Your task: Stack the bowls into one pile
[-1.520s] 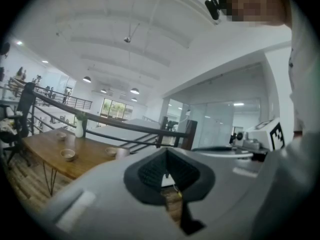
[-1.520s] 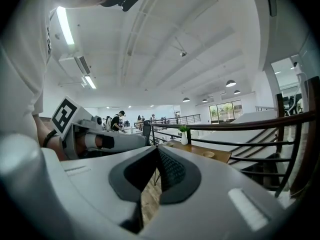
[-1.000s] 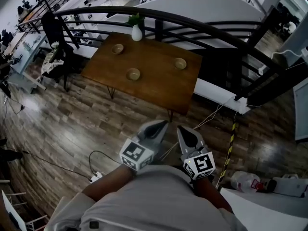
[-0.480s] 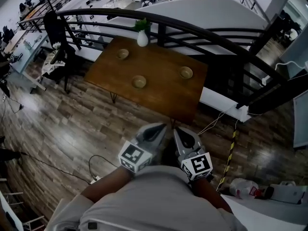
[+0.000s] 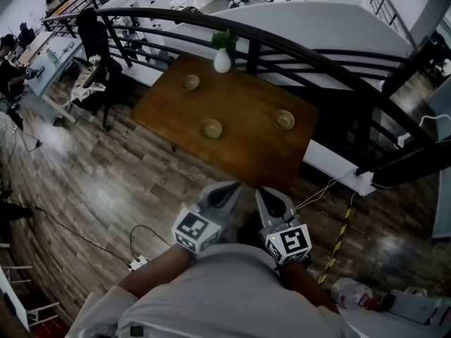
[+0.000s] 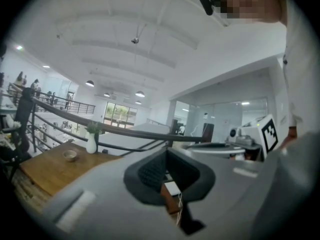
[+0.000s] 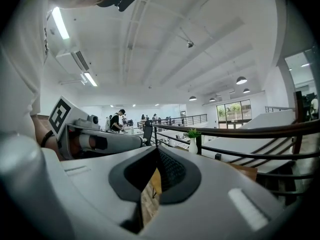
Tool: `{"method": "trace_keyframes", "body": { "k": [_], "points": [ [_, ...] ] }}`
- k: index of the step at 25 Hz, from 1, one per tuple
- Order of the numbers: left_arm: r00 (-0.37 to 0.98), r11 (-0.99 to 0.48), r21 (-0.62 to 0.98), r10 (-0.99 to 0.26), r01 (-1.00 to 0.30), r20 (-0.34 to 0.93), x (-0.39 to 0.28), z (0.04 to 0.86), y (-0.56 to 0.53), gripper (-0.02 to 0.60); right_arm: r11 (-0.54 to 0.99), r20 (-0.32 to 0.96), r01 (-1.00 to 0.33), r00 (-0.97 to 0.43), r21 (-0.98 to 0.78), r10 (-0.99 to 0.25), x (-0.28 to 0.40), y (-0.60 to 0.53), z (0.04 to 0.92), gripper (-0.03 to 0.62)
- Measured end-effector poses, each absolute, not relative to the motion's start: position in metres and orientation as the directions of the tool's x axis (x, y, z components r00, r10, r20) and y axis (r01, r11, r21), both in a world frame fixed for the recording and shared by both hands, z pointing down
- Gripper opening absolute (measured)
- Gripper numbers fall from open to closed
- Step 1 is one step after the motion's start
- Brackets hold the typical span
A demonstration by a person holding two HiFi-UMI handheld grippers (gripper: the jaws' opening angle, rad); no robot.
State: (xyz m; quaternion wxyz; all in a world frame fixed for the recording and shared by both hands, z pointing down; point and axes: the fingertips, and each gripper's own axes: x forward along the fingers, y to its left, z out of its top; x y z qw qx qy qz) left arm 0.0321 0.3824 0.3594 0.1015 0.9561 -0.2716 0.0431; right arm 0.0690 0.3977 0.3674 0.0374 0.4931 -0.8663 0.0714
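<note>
The step in hand looks like the approach. The three small tan round bowls sit well apart on the brown wooden worktop (image 5: 243, 98): the far bowl (image 5: 190, 82) near the white vase (image 5: 222, 62) holding a green sprig, the near bowl (image 5: 211, 128) and the right-hand bowl (image 5: 284, 120), all seemingly empty. The left gripper (image 5: 230, 187) and right gripper (image 5: 270, 191) hang short of the worktop's near edge, fingers pressed together on nothing, so I would come in close and open one pair before taking a rim.
</note>
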Motion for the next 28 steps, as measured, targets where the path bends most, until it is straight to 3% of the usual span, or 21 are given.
{"method": "trace_keyframes", "body": {
  "k": [16,28],
  "points": [
    [0.852,-0.845,0.107,-0.518,-0.524,0.081,0.215,0.353,0.239,0.005,0.494,0.115,-0.865,-0.501,-0.082,-0.858,0.256,0.253,0.368,0.006],
    [0.880,-0.873,0.141,-0.446,-0.468,0.161,0.272,0.393,0.163,0.005,0.427,0.163,-0.894,-0.446,-0.138,-0.880,0.313,0.177,0.399,0.007]
  ]
}}
